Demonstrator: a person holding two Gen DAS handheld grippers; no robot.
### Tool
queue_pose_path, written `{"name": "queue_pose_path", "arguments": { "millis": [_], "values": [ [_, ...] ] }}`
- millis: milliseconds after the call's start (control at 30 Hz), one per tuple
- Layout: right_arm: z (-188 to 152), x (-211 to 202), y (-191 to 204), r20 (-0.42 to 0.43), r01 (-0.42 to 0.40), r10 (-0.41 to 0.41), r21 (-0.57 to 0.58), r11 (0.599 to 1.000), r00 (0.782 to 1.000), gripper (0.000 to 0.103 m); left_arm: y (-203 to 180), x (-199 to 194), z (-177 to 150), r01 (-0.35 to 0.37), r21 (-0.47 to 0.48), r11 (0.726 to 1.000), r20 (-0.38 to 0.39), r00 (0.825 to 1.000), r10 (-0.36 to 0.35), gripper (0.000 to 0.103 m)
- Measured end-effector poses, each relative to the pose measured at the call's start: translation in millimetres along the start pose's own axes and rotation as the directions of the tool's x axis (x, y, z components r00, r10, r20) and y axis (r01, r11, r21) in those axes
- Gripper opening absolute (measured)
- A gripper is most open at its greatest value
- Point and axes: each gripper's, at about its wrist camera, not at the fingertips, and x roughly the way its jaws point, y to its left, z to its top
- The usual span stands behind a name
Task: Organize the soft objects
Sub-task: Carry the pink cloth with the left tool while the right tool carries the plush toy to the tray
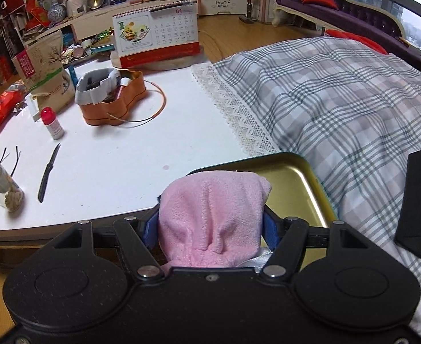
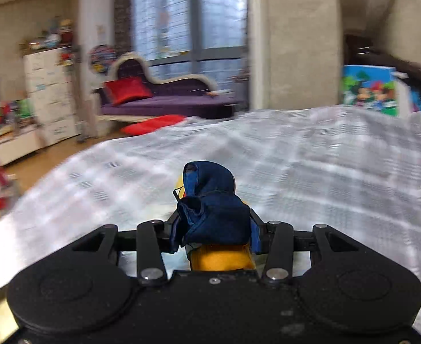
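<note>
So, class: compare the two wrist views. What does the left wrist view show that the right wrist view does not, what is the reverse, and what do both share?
Only the left wrist view shows the left hand-held gripper shut on a pink cloth above a gold tin tray, and a white table holding a desk calendar and a knife.

Only the right wrist view shows the right hand-held gripper shut on a navy and yellow cloth, and a cartoon box.

Both show the plaid blanket and the purple chaise.
</note>
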Motion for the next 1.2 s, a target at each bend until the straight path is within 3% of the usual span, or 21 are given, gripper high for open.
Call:
{"name": "queue_pose_path", "arguments": {
  "millis": [100, 267, 400, 633, 1200],
  "values": [
    [-5.3, -18.2, 35.2, -0.055, -0.117, 0.114, -0.055, 0.992, 0.992, 0.044, -7.9, 10.1, -2.7, 0.017, 0.004, 1.000, -0.007, 1.000, -0.017, 0.064],
    [-25.9, -36.2, 94.6, -0.191, -0.275, 0.244, -0.157, 0.949, 0.951, 0.044, -12.7, 23.7, -12.4, 0.060, 0.034, 0.998, -0.049, 0.997, -0.058, 0.064],
    [-49.7, -40.4, 134.7, -0.289, -0.353, 0.290, -0.199, 0.914, 0.912, 0.044, -12.7, 24.5, -17.1, 0.101, 0.039, 0.994, -0.069, 0.993, -0.098, 0.064],
    [-90.7, -40.7, 174.8, -0.428, -0.431, 0.297, -0.263, 0.863, 0.854, 0.044, -8.9, 33.3, -22.3, 0.085, 0.020, 0.996, -0.111, 0.990, -0.082, 0.064],
    [-103.0, -33.1, 203.9, -0.490, -0.466, 0.267, -0.345, 0.815, 0.830, 0.044, -8.8, 41.5, -22.7, 0.047, 0.007, 0.999, -0.135, 0.990, -0.045, 0.064]
  ]
}}
